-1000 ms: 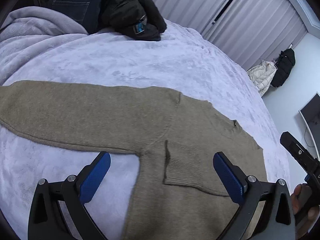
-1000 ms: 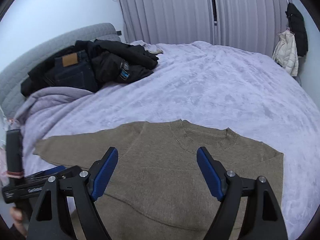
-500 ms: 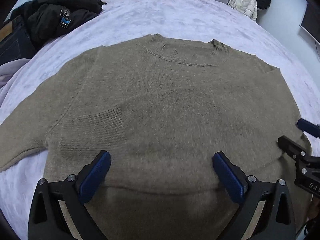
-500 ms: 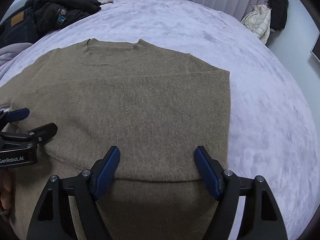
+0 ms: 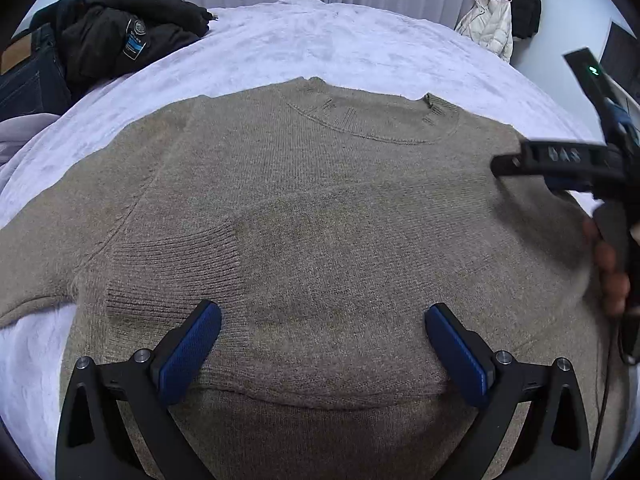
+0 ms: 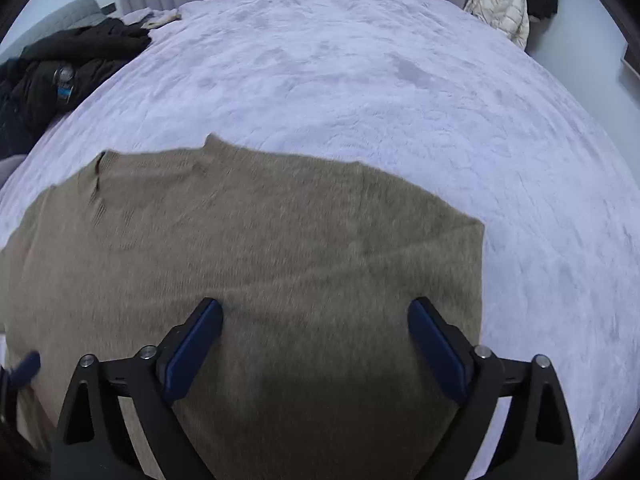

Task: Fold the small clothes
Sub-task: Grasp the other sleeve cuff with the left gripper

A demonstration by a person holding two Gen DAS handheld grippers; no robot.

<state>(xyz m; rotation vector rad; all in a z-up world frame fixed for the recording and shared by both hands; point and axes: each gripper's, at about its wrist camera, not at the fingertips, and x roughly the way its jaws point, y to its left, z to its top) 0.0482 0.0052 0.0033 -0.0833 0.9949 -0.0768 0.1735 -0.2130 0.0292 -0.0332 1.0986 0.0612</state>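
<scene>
A tan knit sweater [image 5: 340, 208] lies flat on the bed, neckline at the far side. One sleeve is folded across the chest, its ribbed cuff [image 5: 172, 268] at the left; the other sleeve [image 5: 28, 268] reaches out to the left. My left gripper [image 5: 322, 320] hovers open over the lower body of the sweater, nothing between its pads. In the right wrist view the sweater [image 6: 260, 248] has a straight folded right edge. My right gripper [image 6: 316, 316] hangs over that side, its jaws opening wide, only flat knit beneath them.
The bed's lilac fleece blanket [image 6: 360, 80] stretches far and right of the sweater. Dark jackets and jeans [image 5: 104, 40] are piled at the far left. Coats [image 5: 496, 20] hang by the wall at far right. A hand [image 5: 608, 272] holds the right gripper.
Both views have dropped closer to the sweater. The left view swung from the outstretched sleeve to the sweater's body. The right gripper shifted toward the folded right edge and its jaws spread wider.
</scene>
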